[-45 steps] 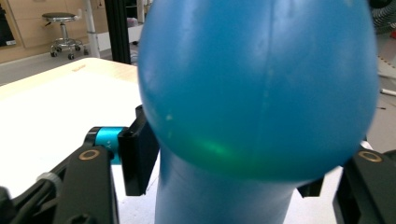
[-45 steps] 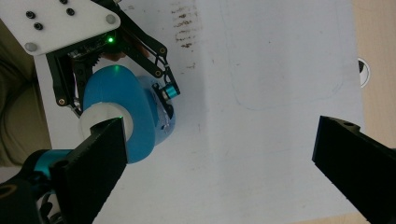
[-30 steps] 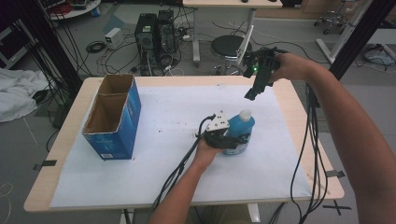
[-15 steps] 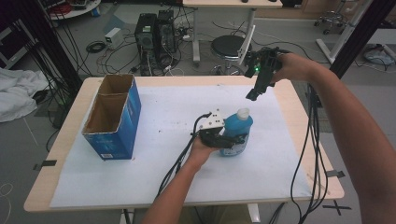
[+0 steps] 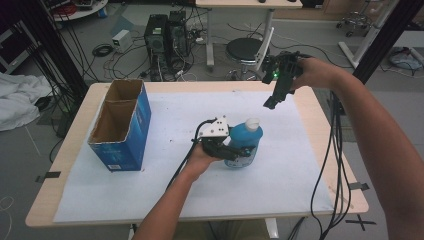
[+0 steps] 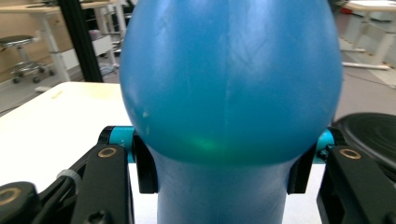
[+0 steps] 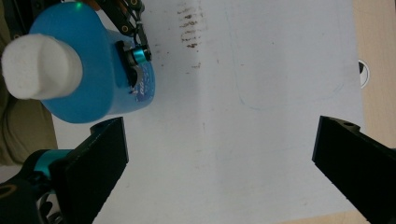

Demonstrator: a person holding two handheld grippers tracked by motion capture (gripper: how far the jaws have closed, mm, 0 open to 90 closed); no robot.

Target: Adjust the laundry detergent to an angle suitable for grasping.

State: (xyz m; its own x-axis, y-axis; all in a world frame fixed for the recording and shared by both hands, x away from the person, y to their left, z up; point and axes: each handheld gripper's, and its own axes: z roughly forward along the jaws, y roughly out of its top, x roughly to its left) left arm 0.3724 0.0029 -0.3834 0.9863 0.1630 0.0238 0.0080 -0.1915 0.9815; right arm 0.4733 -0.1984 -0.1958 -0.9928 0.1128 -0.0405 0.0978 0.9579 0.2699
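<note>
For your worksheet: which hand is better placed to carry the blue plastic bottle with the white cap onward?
Left. The left gripper is clamped on the blue plastic bottle; the right gripper hangs open above the table's far edge, apart from it.

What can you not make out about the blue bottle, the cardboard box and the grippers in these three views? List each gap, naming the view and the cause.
- Blue bottle: left gripper view, cap and base cut off by the picture's edges.
- Label print on the bottle: right gripper view, too small and blurred to read.
- Cardboard box: high view, its walls hide what lies in its compartments.
- Whether the bottle's base rests on the table: high view, left gripper covers it.
- Right gripper: right gripper view, jaw tips cut off by edges.
</note>
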